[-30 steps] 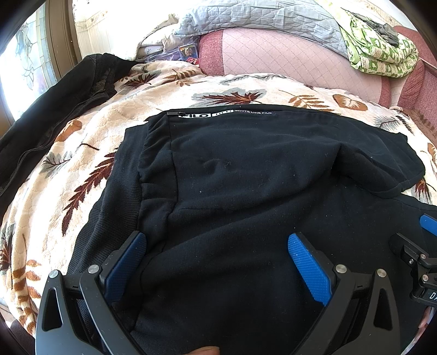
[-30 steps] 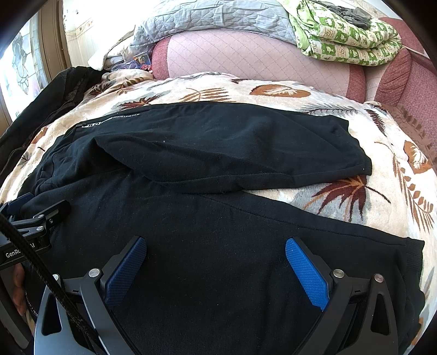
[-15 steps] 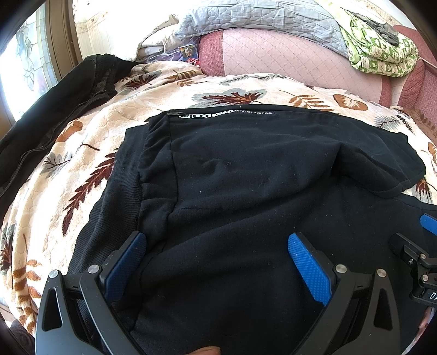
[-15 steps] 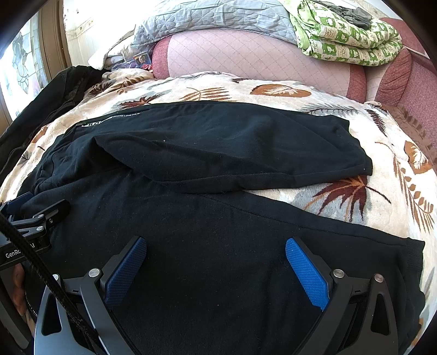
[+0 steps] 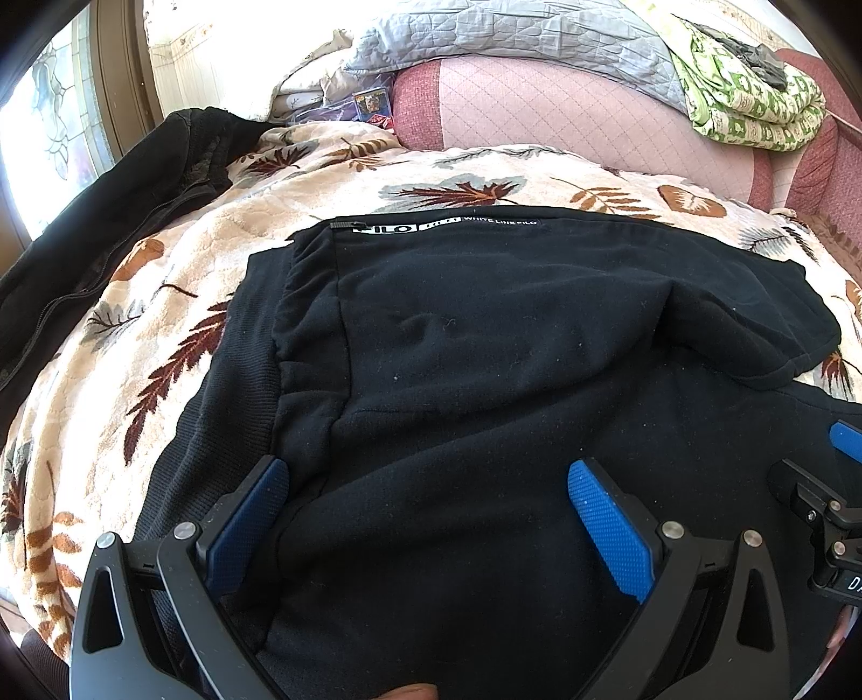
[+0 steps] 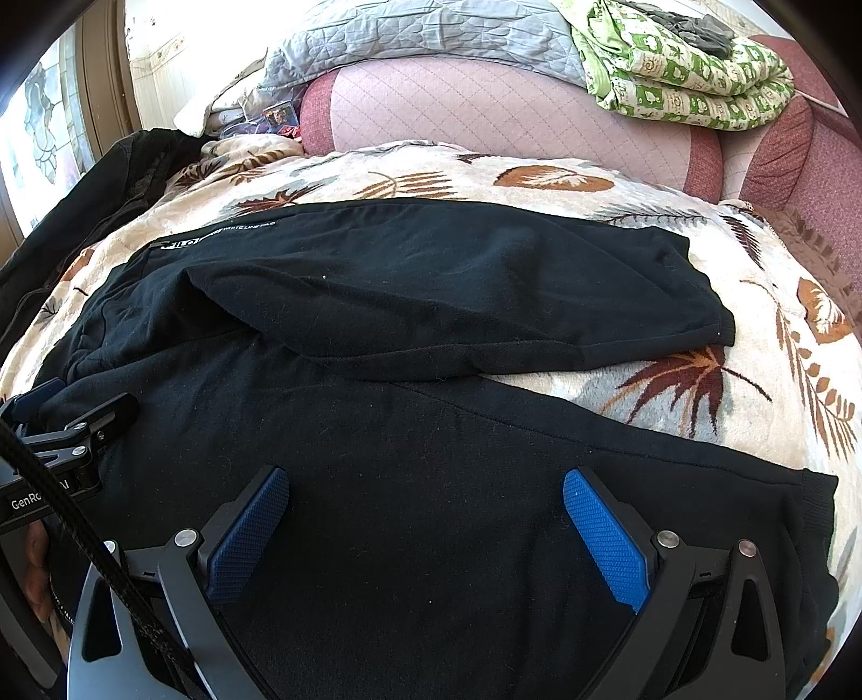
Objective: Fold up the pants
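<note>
Leaf-print blanket [image 6: 619,177] on bed, black pants [image 6: 431,280] spread flat, dark jacket [image 5: 97,242] at edge

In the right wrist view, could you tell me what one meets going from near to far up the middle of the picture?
Right gripper with jaws open → near pant leg → far pant leg → leaf-print blanket → pink quilted cushion → grey quilt.

The near part of the pants [image 5: 485,377] is cut off at 6 o'clock in both views. The waistband lettering [image 6: 226,231] is too small to be read. The right gripper [image 5: 840,517] is cropped at 3 o'clock, the left gripper [image 6: 48,452] at 9 o'clock, so neither opening can be judged there.
</note>
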